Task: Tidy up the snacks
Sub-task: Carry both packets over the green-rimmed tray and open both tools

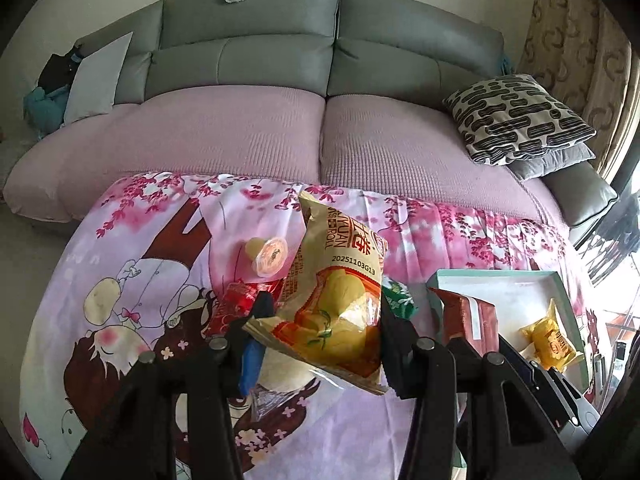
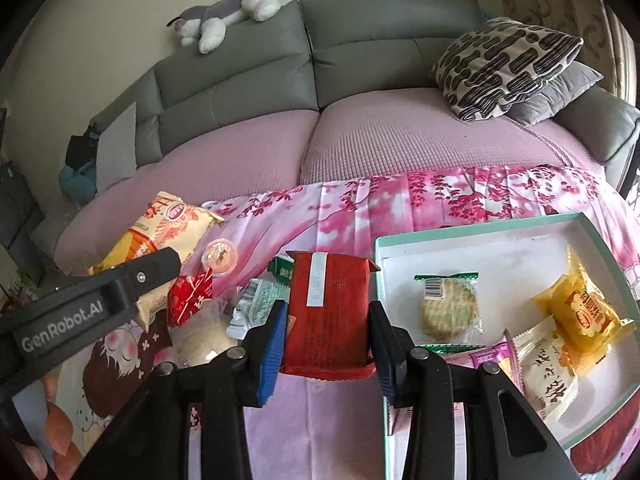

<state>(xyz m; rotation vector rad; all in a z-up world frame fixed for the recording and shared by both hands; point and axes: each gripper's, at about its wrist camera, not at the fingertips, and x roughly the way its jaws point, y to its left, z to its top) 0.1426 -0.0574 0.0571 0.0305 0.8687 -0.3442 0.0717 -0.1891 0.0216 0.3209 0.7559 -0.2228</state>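
Floral cloth before sofa; my left gripper (image 1: 316, 336) pinching yellow bag (image 1: 336, 300), right gripper (image 2: 326, 332) pinching red packet (image 2: 326, 312) beside tray (image 2: 472, 236). Risk: bag slipping, slick film.

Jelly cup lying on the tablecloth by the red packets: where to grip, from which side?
Grip the jelly cup across its tapered body just behind the sealed rim, coming from above. It lies tipped on its side, lid facing the camera, so the lid gives no purchase; the red packet crowds its near side.
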